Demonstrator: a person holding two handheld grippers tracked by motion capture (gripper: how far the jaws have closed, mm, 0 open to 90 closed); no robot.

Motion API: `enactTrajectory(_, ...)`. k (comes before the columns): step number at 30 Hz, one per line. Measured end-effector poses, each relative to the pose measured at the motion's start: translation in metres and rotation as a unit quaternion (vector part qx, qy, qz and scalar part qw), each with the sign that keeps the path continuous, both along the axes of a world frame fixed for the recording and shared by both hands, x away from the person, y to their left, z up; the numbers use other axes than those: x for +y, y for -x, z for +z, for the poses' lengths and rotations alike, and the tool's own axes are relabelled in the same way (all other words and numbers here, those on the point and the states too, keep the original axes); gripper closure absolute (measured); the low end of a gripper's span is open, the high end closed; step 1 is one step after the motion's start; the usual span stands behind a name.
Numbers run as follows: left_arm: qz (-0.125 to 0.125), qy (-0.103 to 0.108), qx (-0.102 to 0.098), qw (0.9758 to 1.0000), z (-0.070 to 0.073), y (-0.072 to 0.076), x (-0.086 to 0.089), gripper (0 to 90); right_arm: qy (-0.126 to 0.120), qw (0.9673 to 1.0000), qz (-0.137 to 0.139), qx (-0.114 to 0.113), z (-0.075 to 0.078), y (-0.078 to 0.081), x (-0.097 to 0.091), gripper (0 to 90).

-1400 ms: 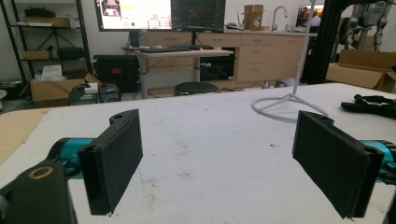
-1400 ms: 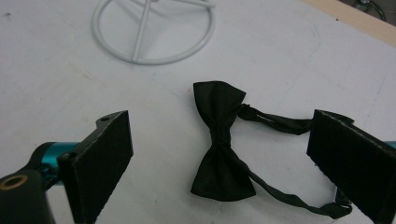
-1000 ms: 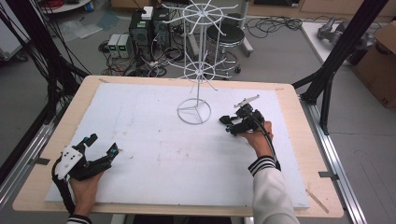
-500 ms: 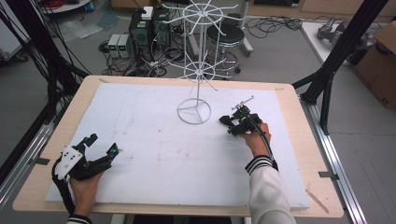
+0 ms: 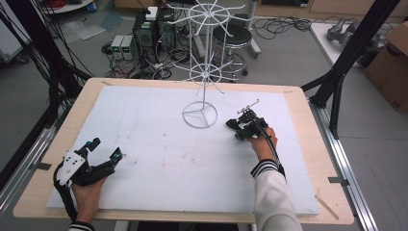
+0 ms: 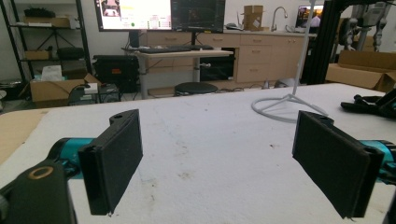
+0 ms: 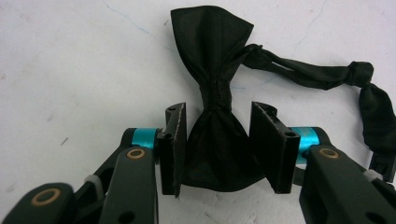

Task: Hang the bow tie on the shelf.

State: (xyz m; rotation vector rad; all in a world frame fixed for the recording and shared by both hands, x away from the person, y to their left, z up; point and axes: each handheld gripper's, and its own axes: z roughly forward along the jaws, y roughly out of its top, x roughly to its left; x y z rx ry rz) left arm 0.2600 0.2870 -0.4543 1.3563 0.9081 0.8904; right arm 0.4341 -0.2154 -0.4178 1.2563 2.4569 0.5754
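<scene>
Item: black bow tie [image 7: 215, 100], satin-looking cloth, lying flat on the white foam sheet [image 5: 159, 144] on the right half of the table, just right of the wire stand's ring base. One wing fans out away from me, the other lies toward me between my jaws, the knot at the middle. Its strap [image 7: 303, 70] trails off to one side, knotted partway along, ending in a clasp I cannot make out.

My right gripper [image 7: 218, 140]: pointed down at the sheet, one jaw on each side of the near wing. The jaws have just been closing in; both pads meet the cloth's edges, the wing bunched between them, so I count this a pinch on the bow tie. From the high view this gripper [image 5: 246, 126] sits low over the sheet with my right hand [image 5: 262, 142] behind it.

My left gripper [image 6: 219, 154]: jaws spread wide, nothing between them, resting near the sheet's front left corner, well apart from the bow tie. High view: [image 5: 107, 154], held in my left hand [image 5: 86, 190].

Surroundings: white wire display stand [image 5: 204, 72], upright, two spoked tiers on a thin pole, ring base [image 5: 199, 114] on the sheet. Wooden table [image 5: 298, 103] under the sheet.
</scene>
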Motion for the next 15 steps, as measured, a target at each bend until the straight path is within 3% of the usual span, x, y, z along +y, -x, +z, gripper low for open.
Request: enactTrajectory(15, 0.0, 0.0, 0.0, 1.0, 0.0, 0.0002, 0.0002, 16.3, 0.005, 1.0, -0.007, 0.003, 0.0017, 0.0006, -0.0009, 79.8)
